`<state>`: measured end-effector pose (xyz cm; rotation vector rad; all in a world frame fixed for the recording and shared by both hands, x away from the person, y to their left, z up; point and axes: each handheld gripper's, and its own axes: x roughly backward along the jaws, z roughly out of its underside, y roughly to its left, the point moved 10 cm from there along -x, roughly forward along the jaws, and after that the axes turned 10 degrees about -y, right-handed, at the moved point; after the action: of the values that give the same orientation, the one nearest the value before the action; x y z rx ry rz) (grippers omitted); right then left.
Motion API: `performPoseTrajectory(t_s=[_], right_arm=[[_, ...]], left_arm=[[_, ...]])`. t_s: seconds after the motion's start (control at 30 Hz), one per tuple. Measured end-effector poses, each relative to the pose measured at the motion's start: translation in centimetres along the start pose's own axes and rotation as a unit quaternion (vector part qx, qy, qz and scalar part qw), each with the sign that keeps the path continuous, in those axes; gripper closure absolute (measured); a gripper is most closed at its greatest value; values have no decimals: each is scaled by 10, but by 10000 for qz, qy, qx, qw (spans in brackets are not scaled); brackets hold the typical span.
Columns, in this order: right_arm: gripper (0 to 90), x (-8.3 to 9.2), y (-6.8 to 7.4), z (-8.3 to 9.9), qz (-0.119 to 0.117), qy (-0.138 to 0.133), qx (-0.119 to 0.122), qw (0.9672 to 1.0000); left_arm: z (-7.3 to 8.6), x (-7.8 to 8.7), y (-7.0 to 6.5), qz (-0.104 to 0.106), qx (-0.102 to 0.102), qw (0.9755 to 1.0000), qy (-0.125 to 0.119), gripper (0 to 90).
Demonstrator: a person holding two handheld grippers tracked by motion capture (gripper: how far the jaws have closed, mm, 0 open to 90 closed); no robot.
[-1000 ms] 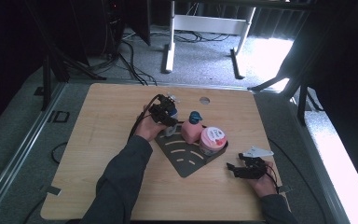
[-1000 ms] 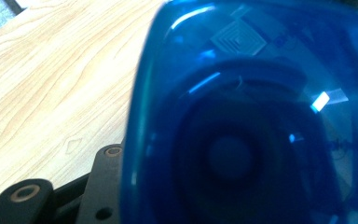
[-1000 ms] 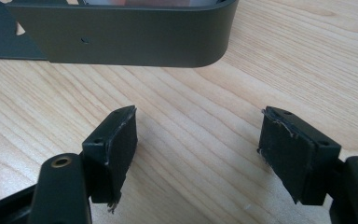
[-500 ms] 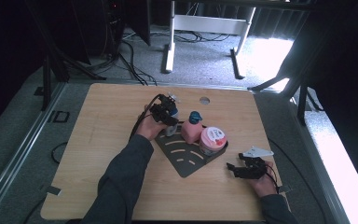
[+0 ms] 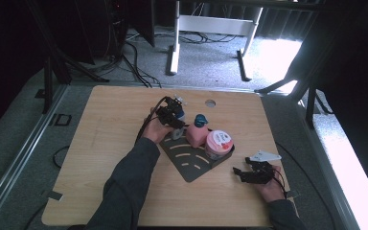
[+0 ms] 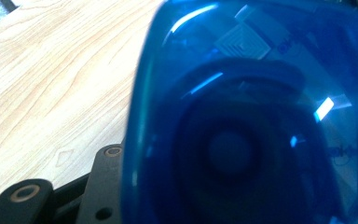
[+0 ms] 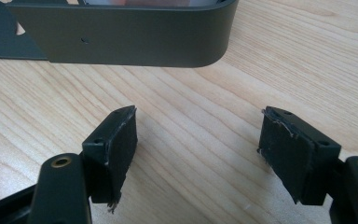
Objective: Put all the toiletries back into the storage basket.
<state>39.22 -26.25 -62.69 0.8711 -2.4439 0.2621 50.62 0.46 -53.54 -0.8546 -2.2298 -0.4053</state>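
At the rack's (image 5: 190, 165) back corner, left hand-held gripper (image 5: 172, 116) clamped on blue container (image 6: 256, 121).

One wooden table (image 5: 100, 143). One dark corner rack (image 5: 191, 160) on it. Three containers at the rack: one blue translucent bottle (image 6: 251, 121), one pink bottle (image 5: 197, 135) with a teal cap, one round pink-lidded tub (image 5: 219, 143). Two handheld grippers: left gripper (image 5: 175, 116), right gripper (image 5: 245, 173).

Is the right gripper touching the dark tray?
Apart. In the right gripper view, bare wood lies between the open fingers of the right gripper and the dark tray.
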Motion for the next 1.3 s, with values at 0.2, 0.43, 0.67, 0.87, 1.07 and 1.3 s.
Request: performPoseTrajectory(t_s=[0.2,0.43,0.67,0.87,1.07,1.3], right_arm=[[273,0,0,0,-3,0,4,10000],[273,0,0,0,-10,0,3,10000],[273,0,0,0,-12,0,4,10000],[273,0,0,0,-19,1,8,10000],[273,0,0,0,-20,1,11,10000],[273,0,0,0,-19,2,10,10000]], left_arm=[[0,-4,-2,3,1,10000,9,551],[-4,-5,-3,21,-5,10000,-10,551],[-6,-8,-6,77,-28,10000,-35,551],[-8,-10,-7,138,-18,9999,-84,551],[-9,-13,-9,154,-35,9998,-82,550],[-10,-15,-8,187,-26,9998,-74,550]])
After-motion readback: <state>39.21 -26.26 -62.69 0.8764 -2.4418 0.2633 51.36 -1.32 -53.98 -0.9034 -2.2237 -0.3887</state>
